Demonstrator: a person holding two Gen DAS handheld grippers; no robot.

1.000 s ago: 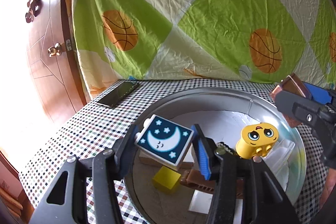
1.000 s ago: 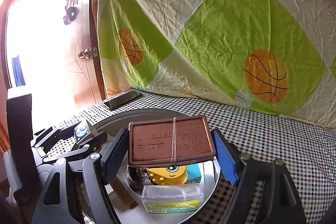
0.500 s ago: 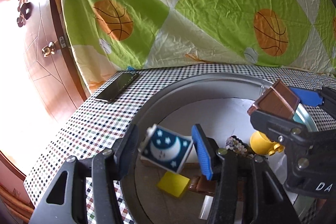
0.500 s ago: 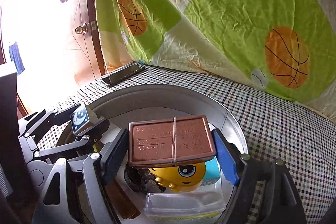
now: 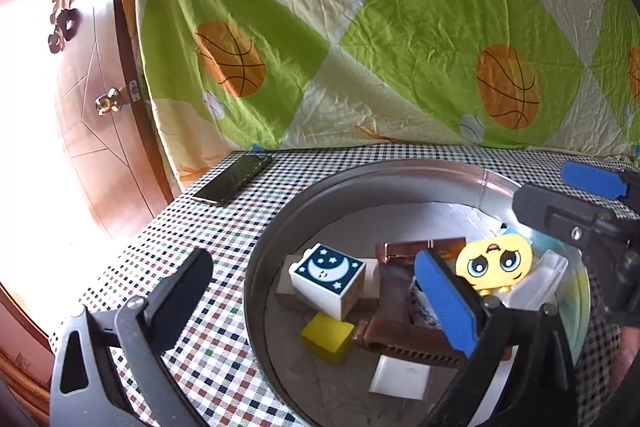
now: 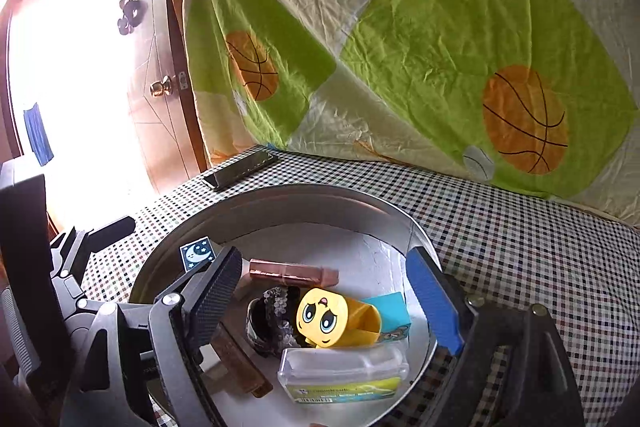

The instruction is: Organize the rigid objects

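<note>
**Nearly everything gathered in the metal basin**

Seemingly most of the sorting is done: the round metal basin (image 5: 276,227) on the checked tablecloth (image 5: 224,227) holds a whole heap of hard little things, and both grippers hang over it with nothing in them. The left gripper (image 5: 312,287) stands wide open, one dark finger out over the cloth and the blue-padded one over the pile. The right gripper (image 6: 324,287) is spread wide too, its jaws straddling the basin's contents without touching any that I can see.

Inside, the moon-and-stars block (image 5: 328,277) sits upright on top of other pieces, near the basin's left wall. Just beside it lies the copper-brown flat box (image 5: 420,247), resting towards the back. The yellow cartoon-face toy (image 6: 332,319) lies on its side in front of that, leaning against a teal block (image 6: 390,307) and a clear plastic case (image 6: 344,371). A yellow cube (image 5: 328,337), a brown comb-like bar (image 5: 404,343) and a white tile (image 5: 400,375) fill the near side; a dark beaded thing (image 6: 272,315) sits by the toy.

The only thing I see left outside is a black phone (image 5: 234,179), well apart on the cloth; whether it belongs in the basin I cannot say.
</note>
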